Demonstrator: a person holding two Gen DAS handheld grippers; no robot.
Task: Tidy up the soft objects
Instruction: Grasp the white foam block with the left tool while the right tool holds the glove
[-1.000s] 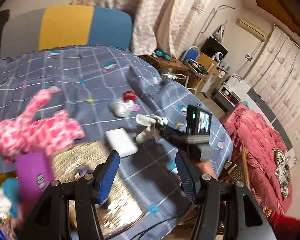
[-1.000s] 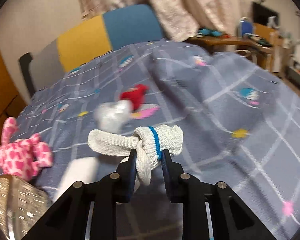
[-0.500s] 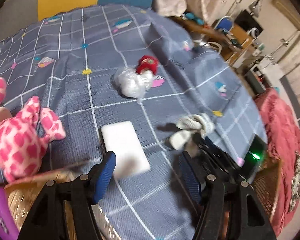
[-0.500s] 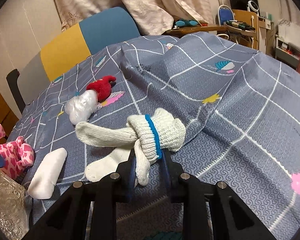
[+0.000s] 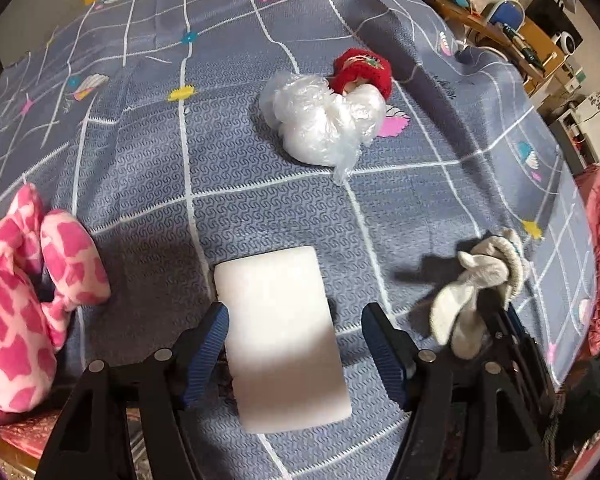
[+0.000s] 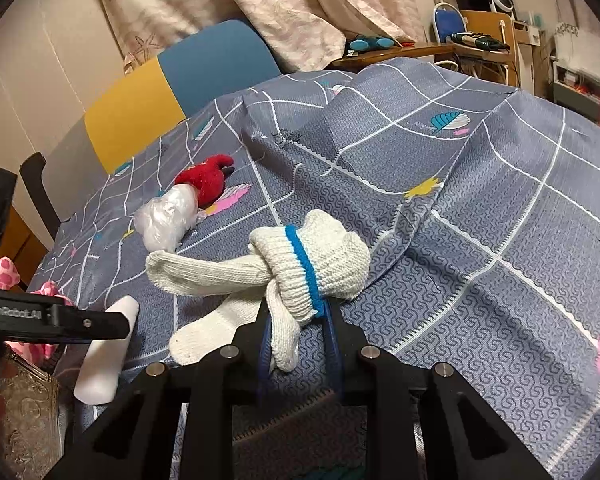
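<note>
Grey checked bedspread (image 5: 260, 184) fills my view. My left tongs (image 5: 294, 344) point down over the white sponge block (image 5: 280, 336), jaws opening, straddling it without touching. My right tongs (image 6: 298, 332) are pinching the knotted white socks (image 6: 300, 268) above the bedspread. Beyond lie a plastic-wrapped bundle (image 5: 324, 120) and a pink plush (image 5: 20, 300).

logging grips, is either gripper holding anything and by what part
The right gripper pinches the knotted white socks just below the knot. The left gripper, jaws opening, straddles the white foam block, holding nothing.
</note>
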